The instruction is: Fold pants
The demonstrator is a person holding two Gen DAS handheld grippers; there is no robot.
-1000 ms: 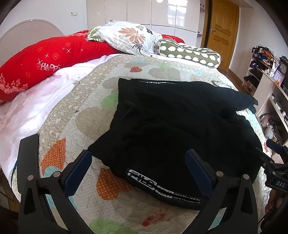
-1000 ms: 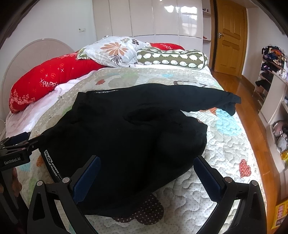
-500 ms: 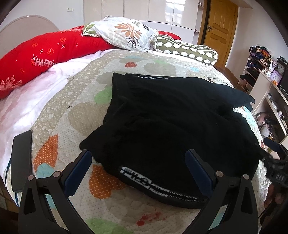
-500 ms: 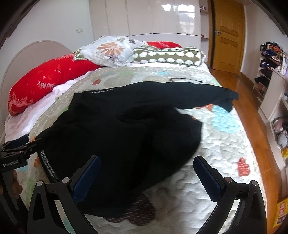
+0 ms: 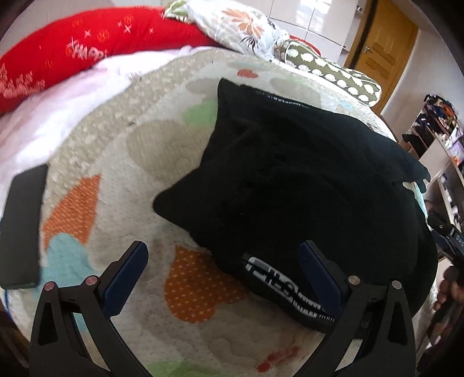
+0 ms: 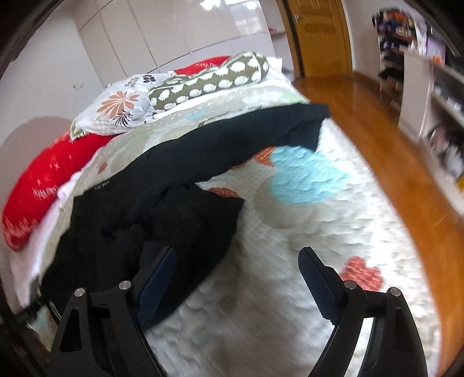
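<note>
Black pants (image 5: 295, 185) lie rumpled on the quilted bed, with a white-lettered waistband (image 5: 278, 287) at the near edge. My left gripper (image 5: 223, 261) is open and empty, low over the quilt, its right finger over the waistband. In the right wrist view the pants (image 6: 150, 208) lie to the left, with one leg (image 6: 246, 136) stretched toward the bed's far right edge. My right gripper (image 6: 237, 266) is open and empty, its left finger over the pants' near fold and its right finger over bare quilt.
A quilt (image 5: 121, 162) with coloured patches covers the bed. A red bolster (image 5: 87, 52), a floral pillow (image 5: 240, 26) and a green patterned bolster (image 5: 333, 78) lie at the head. A black phone-like slab (image 5: 23, 226) lies at the left edge. Wooden floor (image 6: 377, 139) and shelves (image 6: 435, 87) are to the right.
My left gripper has dropped closer to the waistband and swung left. My right gripper has swung right and tilted, so the pants now sit left of it.
</note>
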